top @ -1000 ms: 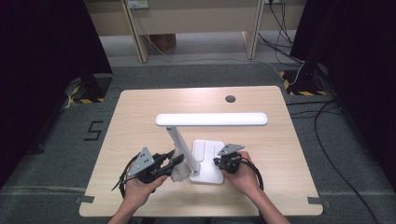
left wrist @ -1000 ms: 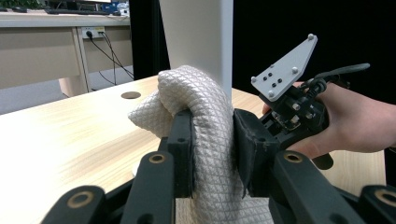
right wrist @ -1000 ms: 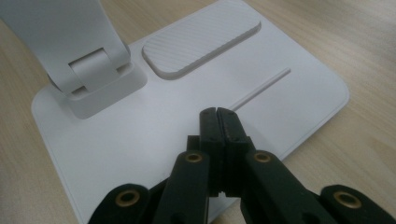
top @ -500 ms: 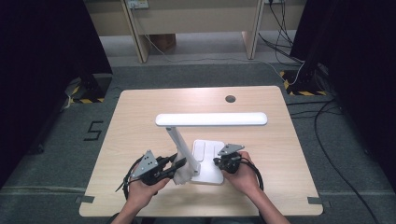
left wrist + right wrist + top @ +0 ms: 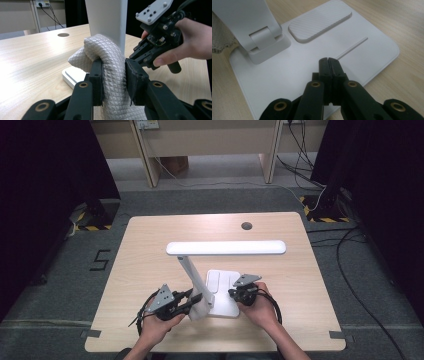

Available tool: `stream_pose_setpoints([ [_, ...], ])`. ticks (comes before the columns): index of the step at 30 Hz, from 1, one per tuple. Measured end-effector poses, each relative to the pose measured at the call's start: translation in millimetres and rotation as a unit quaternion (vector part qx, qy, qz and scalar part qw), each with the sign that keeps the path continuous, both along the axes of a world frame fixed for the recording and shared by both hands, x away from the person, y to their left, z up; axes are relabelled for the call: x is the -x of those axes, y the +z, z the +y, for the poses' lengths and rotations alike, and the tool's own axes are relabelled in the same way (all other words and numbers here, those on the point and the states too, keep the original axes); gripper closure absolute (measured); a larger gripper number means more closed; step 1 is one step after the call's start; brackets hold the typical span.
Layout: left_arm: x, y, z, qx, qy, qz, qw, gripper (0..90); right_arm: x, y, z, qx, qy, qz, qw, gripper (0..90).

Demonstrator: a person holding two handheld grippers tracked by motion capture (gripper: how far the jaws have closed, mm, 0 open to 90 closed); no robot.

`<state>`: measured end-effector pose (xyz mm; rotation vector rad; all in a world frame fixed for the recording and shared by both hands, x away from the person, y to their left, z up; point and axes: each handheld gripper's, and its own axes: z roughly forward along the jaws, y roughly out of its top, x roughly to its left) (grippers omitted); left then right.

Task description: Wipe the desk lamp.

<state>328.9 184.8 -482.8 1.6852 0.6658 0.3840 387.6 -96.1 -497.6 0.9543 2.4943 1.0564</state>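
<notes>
The white desk lamp (image 5: 220, 270) stands near the front edge of the wooden table (image 5: 150, 245), its long head lying level over its flat base (image 5: 362, 50). The left gripper (image 5: 113, 72) pinches a bunched grey quilted cloth (image 5: 107, 55) between its jaws and holds it against the foot of the lamp's upright stem (image 5: 107, 17), apparently so the cloth can wipe that stem. The right gripper (image 5: 328, 61), jaws pressed together with nothing between them, rests its tips down on the base, most likely to pin the lamp so it does not slide or tip under the rubbing; whether it truly bears down is hard to judge.
</notes>
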Motion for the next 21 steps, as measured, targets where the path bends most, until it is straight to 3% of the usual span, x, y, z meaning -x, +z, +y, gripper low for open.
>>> stream_pose_setpoints([
  [21, -2.3, -19.6, -6.5, -0.023, -0.011, 0.021, 0.9994, 68.4, 0.3, -0.3, 0.8, -0.003, -0.001, 0.001, 1.0, 90.0],
])
